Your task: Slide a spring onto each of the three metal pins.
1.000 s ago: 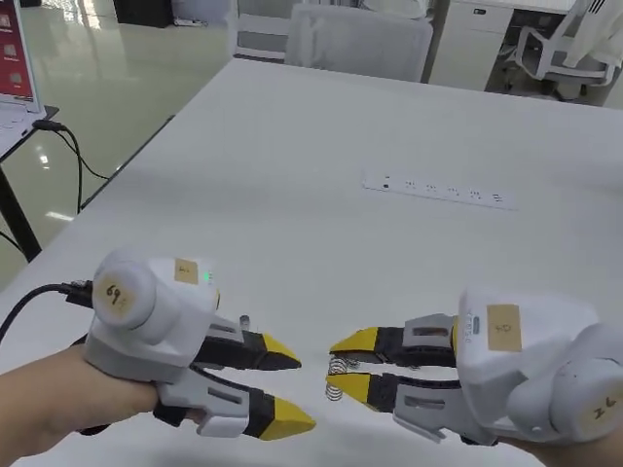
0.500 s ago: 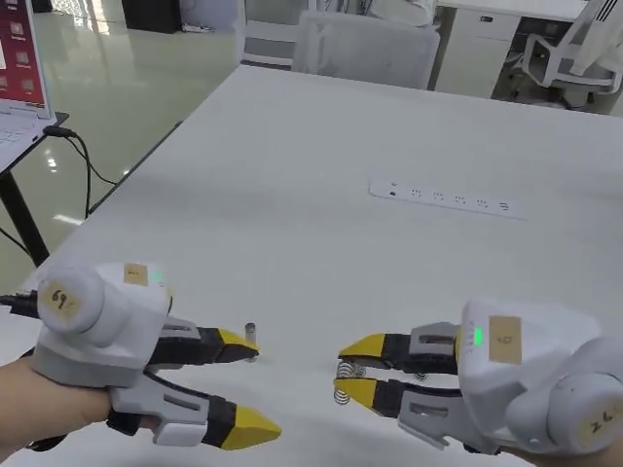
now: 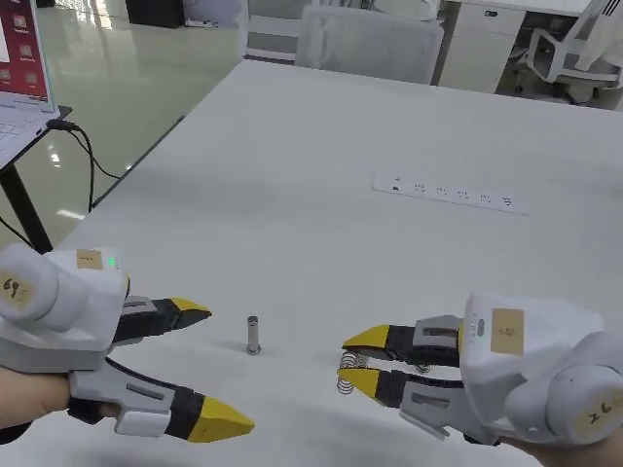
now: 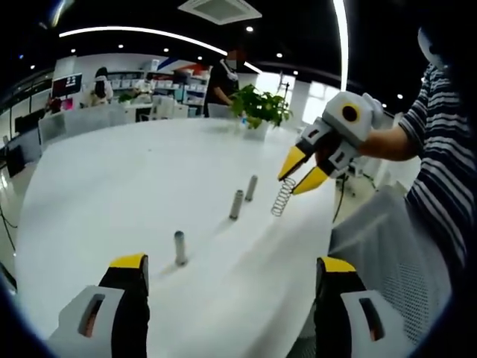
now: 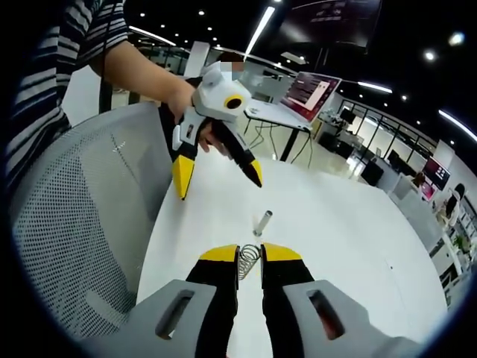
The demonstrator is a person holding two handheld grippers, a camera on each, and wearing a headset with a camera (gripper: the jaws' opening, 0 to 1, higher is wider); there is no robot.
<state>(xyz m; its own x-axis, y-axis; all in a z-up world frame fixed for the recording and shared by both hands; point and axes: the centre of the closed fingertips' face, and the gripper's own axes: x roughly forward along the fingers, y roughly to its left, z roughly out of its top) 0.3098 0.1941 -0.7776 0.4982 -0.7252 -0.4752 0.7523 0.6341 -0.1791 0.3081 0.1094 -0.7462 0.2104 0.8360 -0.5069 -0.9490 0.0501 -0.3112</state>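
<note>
A short metal pin [image 3: 253, 334] stands upright on the white table [image 3: 292, 195] between my two grippers. The left gripper view has three pins in a row: [image 4: 179, 247], [image 4: 236, 204], [image 4: 252, 188]. My left gripper [image 3: 209, 368] is open wide to the left of the near pin, with nothing between its jaws [image 4: 232, 262]. My right gripper [image 3: 352, 360] is shut on a small spring [image 3: 345, 379], held low over the table right of the pin. From the right gripper view, the spring [image 5: 248, 261] sits between its tips, with a pin [image 5: 262, 222] just beyond and the left gripper [image 5: 216, 168] farther off.
A white power strip [image 3: 443, 192] lies across the middle of the table. The table's left edge drops off toward a laptop [image 3: 19, 58] and a black cable [image 3: 88, 146]. Office chairs [image 3: 370, 39] stand past the far edge. A mesh chair back [image 5: 82, 224] is close behind.
My left gripper has drawn back to the left and opened wider, uncovering the near pin. The right gripper has stayed in place with the spring.
</note>
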